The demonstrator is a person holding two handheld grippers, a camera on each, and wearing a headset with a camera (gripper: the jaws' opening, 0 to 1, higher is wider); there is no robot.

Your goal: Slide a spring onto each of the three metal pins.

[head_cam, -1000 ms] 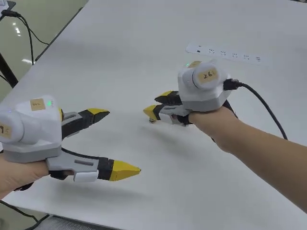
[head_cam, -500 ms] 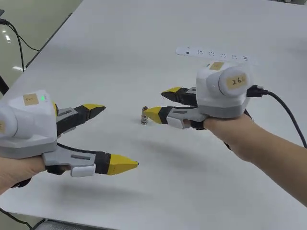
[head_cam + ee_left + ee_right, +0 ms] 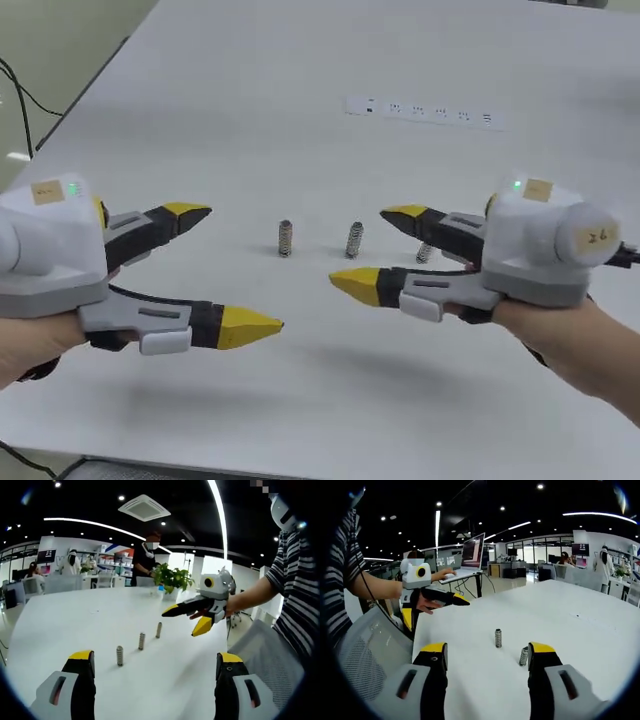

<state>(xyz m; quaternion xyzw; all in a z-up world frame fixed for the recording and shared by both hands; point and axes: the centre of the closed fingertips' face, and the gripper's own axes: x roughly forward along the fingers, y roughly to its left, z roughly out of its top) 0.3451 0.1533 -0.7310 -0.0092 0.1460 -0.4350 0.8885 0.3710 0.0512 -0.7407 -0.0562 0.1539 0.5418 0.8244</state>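
Three small metal springs stand upright in a row on the white table: the left spring [image 3: 285,238], the middle spring [image 3: 354,240] and the right spring [image 3: 424,252], partly behind a finger. My left gripper [image 3: 225,268] hovers open at the left, its tips apart from the springs. My right gripper [image 3: 378,248] is open at the right, tips flanking the middle spring without touching it. In the left gripper view the springs [image 3: 141,641] line up ahead of my left gripper [image 3: 154,657], with the right gripper [image 3: 182,623] beyond. Two springs [image 3: 498,638] stand before my right gripper [image 3: 487,647].
A white power strip [image 3: 425,111] lies far back on the table [image 3: 250,100]. A cable hangs off the table's left edge. In the gripper views a person works at a laptop [image 3: 472,552] and a potted plant [image 3: 172,579] stands beyond the table.
My right gripper has drawn back to the right, away from the left spring, and opened wider. The other two springs have come into sight. The left gripper stays open.
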